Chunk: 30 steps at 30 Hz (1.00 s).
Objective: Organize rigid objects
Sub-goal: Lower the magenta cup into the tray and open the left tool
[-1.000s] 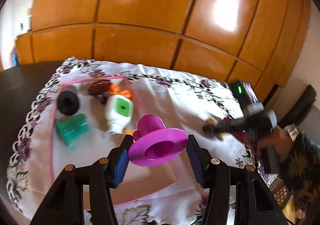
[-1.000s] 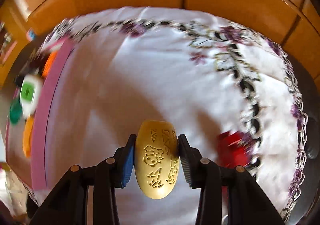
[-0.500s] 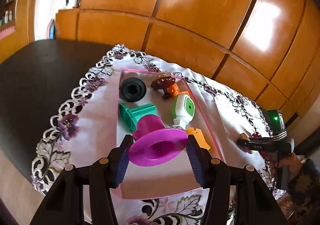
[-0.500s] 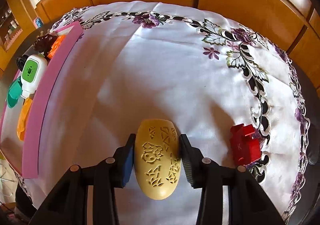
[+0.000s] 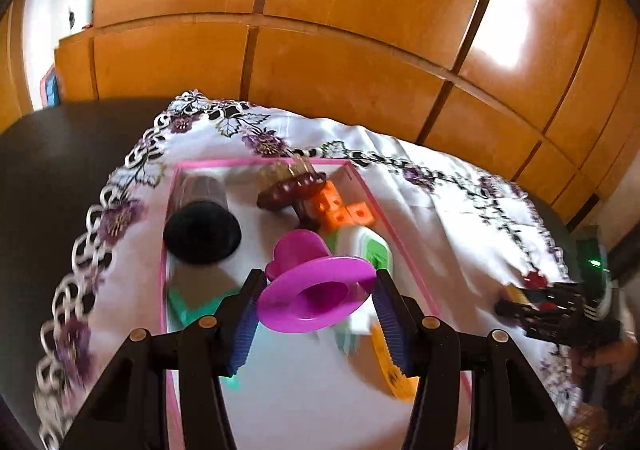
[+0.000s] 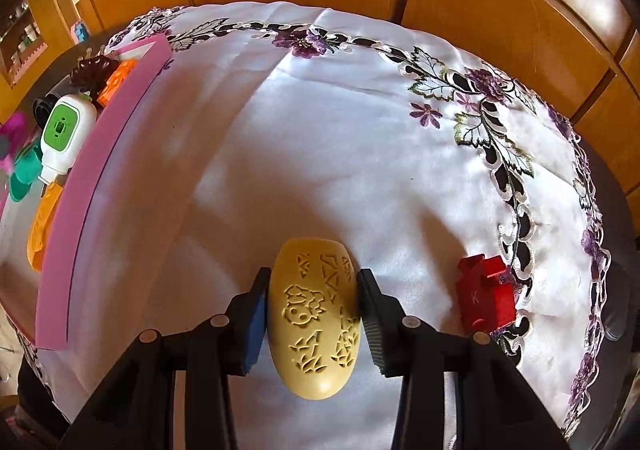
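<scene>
My left gripper (image 5: 316,302) is shut on a magenta hat-shaped piece (image 5: 316,290), held above the pink-rimmed tray (image 5: 362,186). In the tray lie a black hat-shaped piece (image 5: 202,232), a dark brown piece (image 5: 290,192), orange blocks (image 5: 344,210), a white and green bottle (image 5: 370,250), a teal piece (image 5: 192,306) and a flat orange piece (image 5: 390,366). My right gripper (image 6: 312,310) is shut on a yellow carved egg-shaped piece (image 6: 314,322), low over the white cloth (image 6: 320,130). A red block (image 6: 484,298) rests on the cloth just right of it.
The embroidered cloth covers a dark round table (image 5: 60,170). Wooden cabinet doors (image 5: 340,30) stand close behind. The tray's pink wall (image 6: 100,178) lies left of the right gripper. A person's hand (image 5: 600,354) with the other gripper shows at the far right of the left wrist view.
The left gripper has carried the magenta piece over the tray, nearer to the objects in it. The right gripper has stayed in place with the yellow piece.
</scene>
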Tool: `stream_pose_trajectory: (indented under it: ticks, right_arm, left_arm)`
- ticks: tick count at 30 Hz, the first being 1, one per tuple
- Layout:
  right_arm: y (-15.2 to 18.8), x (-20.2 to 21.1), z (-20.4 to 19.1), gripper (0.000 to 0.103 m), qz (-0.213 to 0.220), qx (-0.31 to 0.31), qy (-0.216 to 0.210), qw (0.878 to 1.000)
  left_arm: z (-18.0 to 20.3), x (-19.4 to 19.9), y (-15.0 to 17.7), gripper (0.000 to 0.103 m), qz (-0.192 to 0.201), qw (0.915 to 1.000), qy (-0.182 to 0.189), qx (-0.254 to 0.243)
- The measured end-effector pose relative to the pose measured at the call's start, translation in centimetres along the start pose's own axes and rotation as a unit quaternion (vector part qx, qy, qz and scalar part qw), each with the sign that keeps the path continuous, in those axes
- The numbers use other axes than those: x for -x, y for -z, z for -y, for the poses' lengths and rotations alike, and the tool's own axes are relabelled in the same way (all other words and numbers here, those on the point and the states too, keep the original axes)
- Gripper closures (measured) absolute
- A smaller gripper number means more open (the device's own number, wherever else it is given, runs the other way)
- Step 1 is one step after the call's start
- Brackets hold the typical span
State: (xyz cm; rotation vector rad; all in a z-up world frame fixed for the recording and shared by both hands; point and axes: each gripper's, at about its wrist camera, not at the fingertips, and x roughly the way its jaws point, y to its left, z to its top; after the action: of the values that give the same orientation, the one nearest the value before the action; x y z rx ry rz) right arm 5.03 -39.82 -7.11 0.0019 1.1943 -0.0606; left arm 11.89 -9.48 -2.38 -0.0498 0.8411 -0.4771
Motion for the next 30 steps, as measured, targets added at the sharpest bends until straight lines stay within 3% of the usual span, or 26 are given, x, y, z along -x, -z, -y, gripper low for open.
stream_pose_trajectory:
  ticks: [5,10,13,16,23,30]
  right_arm:
    - [0.0,0.0,-0.1,0.061,0.001,0.007,0.004,1.0]
    - [0.0,0.0,-0.3,0.061,0.002,0.013,0.007,1.0]
    - [0.0,0.0,-0.4,0.061,0.002,0.016,0.008,1.0]
    - [0.1,0.0,-0.4,0.061,0.003,0.019,0.011,1.0]
    - [0.1,0.0,-0.6,0.061,0.006,0.026,0.015,1.0]
    - [0.1,0.0,-1.1,0.061,0.011,0.038,0.024,0.999]
  left_arm:
    - [-1.0,-3.0,-0.8,0.045,-0.017,0.9995,-0.027,-0.002]
    - [-1.4,-3.0,-0.6,0.039,-0.012,0.9992,-0.038,0.008]
    - [-1.1,-2.0,-0.3,0.038,-0.001,0.9989,-0.047,0.0]
    - [-0.3,0.2,0.0,0.028,0.031,0.9978,-0.058,-0.006]
    - [1.5,4.7,1.5,0.028,0.074,0.9944,-0.076,-0.001]
    - [3.1,6.6,4.0,0.028,0.066,0.9939,-0.088,0.0]
